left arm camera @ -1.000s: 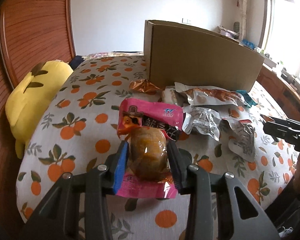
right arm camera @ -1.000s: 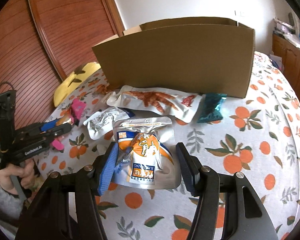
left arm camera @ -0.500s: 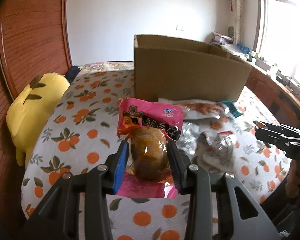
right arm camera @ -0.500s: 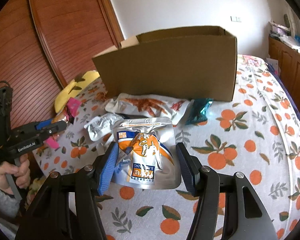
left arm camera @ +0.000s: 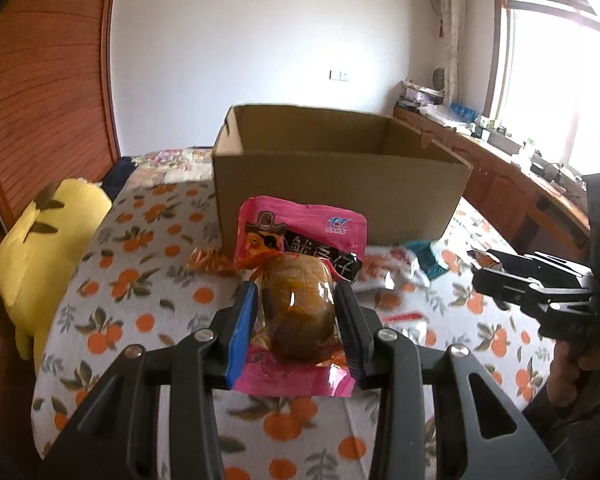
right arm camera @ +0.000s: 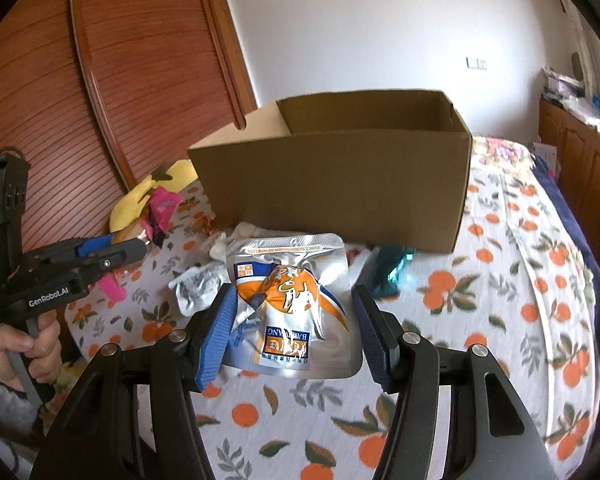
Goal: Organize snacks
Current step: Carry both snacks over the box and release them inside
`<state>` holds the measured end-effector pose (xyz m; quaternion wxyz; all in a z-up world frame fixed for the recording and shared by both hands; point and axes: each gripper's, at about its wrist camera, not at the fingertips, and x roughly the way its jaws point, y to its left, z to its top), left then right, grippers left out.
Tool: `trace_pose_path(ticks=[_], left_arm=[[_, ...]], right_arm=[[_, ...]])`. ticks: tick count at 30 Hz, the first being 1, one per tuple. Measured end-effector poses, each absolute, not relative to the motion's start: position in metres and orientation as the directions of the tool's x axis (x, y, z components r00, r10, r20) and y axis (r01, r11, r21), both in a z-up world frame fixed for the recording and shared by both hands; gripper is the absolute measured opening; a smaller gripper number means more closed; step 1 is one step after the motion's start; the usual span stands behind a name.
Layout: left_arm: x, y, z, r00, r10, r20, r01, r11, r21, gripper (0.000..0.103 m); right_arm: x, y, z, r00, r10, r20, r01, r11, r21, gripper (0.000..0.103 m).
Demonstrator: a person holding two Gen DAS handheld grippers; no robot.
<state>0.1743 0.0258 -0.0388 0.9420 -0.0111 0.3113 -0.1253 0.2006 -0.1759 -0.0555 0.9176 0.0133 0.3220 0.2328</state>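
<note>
In my left hand-held gripper I hold a pink snack packet, its clear bulge of brown food squeezed between the two fingers, low in the centre of the left wrist frame. The packet is lifted clear of the bed, whose cover is printed with oranges. Behind it, in the middle of the frame, stands the open cardboard box, its inside walls bare as far as I can see.

My right hand-held gripper grips a silver pouch with an orange and blue label, the fingers pressing its crumpled sides, lower centre of the right wrist frame. It too hangs above the bed, in front of the box.

More snacks lie on the cover at the foot of the box: a teal packet towards the right of the right wrist frame, a crumpled silver wrapper left of the pouch, and an orange foil packet just left of the pink one. A yellow plush toy lies at the left edge of the bed.
</note>
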Motion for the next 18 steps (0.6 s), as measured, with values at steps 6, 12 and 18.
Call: trace_pose_path(ticks=[6, 12, 18], left_arm=[[0.196, 0.018, -0.015, 0.804, -0.268, -0.530, 0.260, 0.961, -0.092, 0.038], [0.229, 0.013, 0.004, 0.824, -0.285, -0.490, 0.275, 0.957, -0.095, 0.038], [0.263, 0.006, 0.013, 0.844, -0.289, -0.451, 0.283, 0.956, -0.083, 0.038]], right_arm=[[0.223, -0.167, -0.033, 0.705, 0.440, -0.556, -0.443, 0.886, 0.138, 0.060], [0.253, -0.162, -0.008, 0.735, 0.447, -0.510, -0.459, 0.881, 0.110, 0.060], [0.294, -0.161, -0.001, 0.751, 0.447, -0.486, -0.464, 0.881, 0.094, 0.060]])
